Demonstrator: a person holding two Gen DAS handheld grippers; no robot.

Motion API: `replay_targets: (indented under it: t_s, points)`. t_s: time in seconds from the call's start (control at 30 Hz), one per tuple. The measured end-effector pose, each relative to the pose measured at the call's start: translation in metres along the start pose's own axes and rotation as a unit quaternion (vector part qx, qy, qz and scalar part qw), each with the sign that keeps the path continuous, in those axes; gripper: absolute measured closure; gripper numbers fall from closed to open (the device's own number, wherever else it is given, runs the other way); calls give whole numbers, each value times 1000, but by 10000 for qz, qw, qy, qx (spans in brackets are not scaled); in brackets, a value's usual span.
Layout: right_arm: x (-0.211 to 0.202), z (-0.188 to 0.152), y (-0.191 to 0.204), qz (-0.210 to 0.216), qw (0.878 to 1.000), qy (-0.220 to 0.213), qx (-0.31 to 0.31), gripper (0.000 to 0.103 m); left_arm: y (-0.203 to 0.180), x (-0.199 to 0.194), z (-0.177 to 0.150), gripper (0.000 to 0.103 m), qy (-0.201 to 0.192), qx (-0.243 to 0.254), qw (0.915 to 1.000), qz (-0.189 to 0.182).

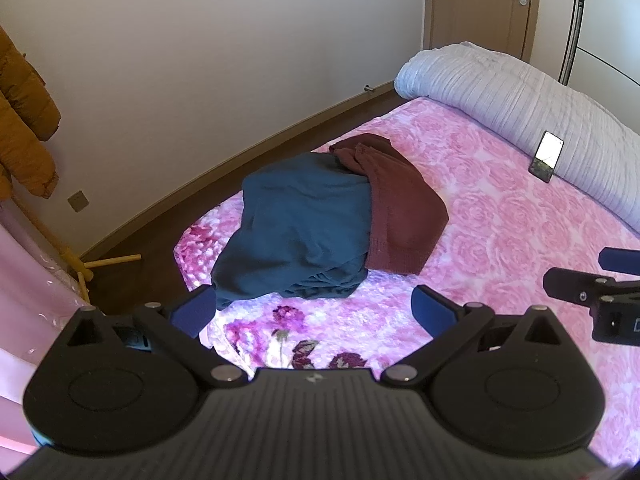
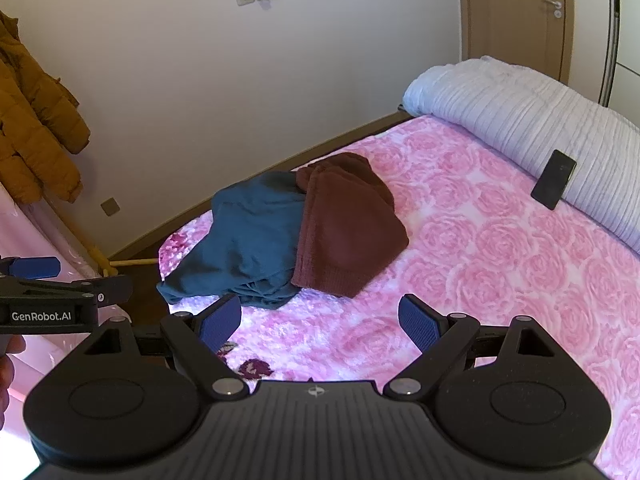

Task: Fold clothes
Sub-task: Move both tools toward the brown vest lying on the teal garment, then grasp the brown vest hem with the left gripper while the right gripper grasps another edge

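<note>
A teal garment (image 1: 296, 232) (image 2: 248, 236) lies bunched on the pink floral bed (image 1: 500, 216) (image 2: 500, 248), partly overlapping a maroon knitted garment (image 1: 400, 208) (image 2: 348, 232) on its right. My left gripper (image 1: 316, 312) hovers just short of the teal pile, open, with nothing between its blue pads. My right gripper (image 2: 320, 324) hangs above the bedspread in front of both garments, also open and empty. Each gripper shows at the edge of the other's view: the right one (image 1: 600, 276) and the left one (image 2: 60, 276).
A rolled white quilt (image 1: 520, 104) (image 2: 520, 116) lies along the far side of the bed with a phone (image 1: 546, 156) (image 2: 554, 184) leaning on it. An orange coat (image 1: 24, 120) (image 2: 36, 128) hangs at left. The bed's corner and brown floor (image 1: 160, 216) are near the teal garment.
</note>
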State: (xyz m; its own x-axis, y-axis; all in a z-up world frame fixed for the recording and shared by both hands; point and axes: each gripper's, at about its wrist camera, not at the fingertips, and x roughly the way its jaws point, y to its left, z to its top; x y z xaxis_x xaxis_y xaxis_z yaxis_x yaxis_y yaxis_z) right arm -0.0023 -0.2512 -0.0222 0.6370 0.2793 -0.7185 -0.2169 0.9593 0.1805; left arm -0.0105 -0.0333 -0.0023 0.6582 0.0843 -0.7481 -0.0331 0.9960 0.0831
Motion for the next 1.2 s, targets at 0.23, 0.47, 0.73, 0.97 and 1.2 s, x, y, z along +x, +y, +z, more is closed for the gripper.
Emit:
replay_targets:
  t_s: [0.23, 0.47, 0.73, 0.97, 1.2]
  points:
    - [10, 4, -9, -29, 10000, 76, 35, 15, -1, 20, 4, 1, 127, 86, 9998, -107]
    - [49, 18, -18, -259, 9994, 199, 78, 15, 7, 91, 48, 1, -60, 1028, 9934, -509]
    - [162, 46, -11, -257, 9986, 457, -34, 22, -3, 240, 126, 1, -885, 4070, 8961, -1531]
    - [282, 73, -1, -119, 9989, 357, 263, 36, -15, 379, 165, 3, -825, 4650, 8581, -2017]
    - [363, 93, -1, -429, 9979, 336, 353, 37, 1, 436, 178, 2, -642, 4595, 8560, -2278]
